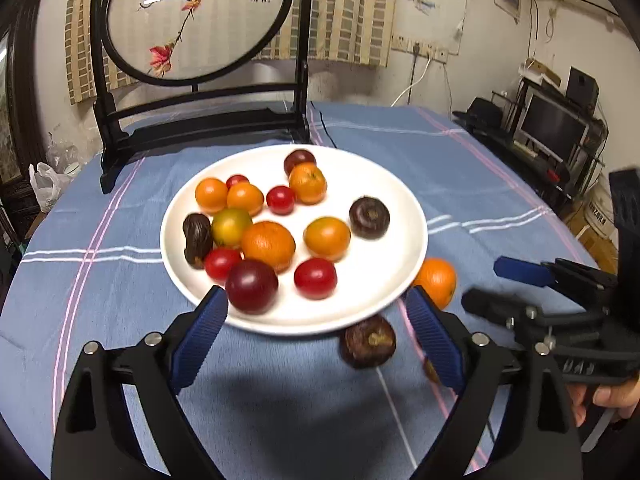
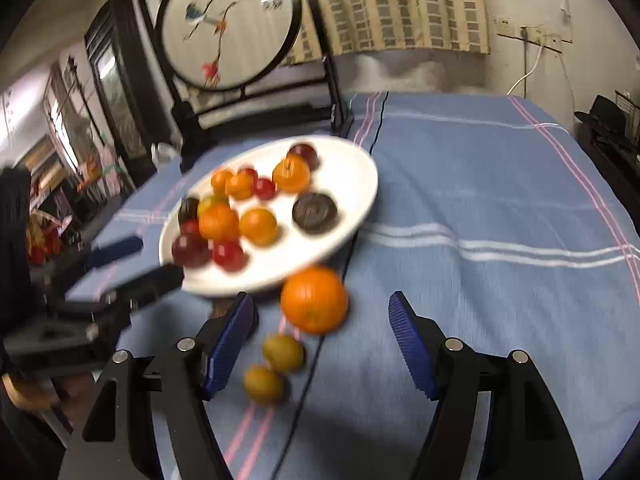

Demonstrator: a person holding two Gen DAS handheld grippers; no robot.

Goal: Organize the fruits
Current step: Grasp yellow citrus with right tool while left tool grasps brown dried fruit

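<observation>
A white plate (image 1: 384, 280) on the blue tablecloth holds several oranges, red tomatoes, dark plums and brown water chestnuts. My left gripper (image 1: 316, 320) is open and empty at the plate's near rim; a dark plum (image 1: 251, 286) lies just beyond its left finger. A brown chestnut (image 1: 368, 341) and an orange (image 1: 436, 280) lie on the cloth beside the plate. My right gripper (image 2: 322, 338) is open and empty, with that orange (image 2: 314, 299) between its fingertips and two small yellow-green fruits (image 2: 283, 353) (image 2: 264, 383) nearer the camera. The plate (image 2: 352, 184) lies beyond.
A black-framed round embroidered screen (image 1: 196, 20) stands at the table's back left. The right gripper (image 1: 560, 312) shows at the left wrist view's right edge; the left gripper (image 2: 120, 276) shows at the right view's left. A black cord (image 2: 308, 376) crosses the cloth.
</observation>
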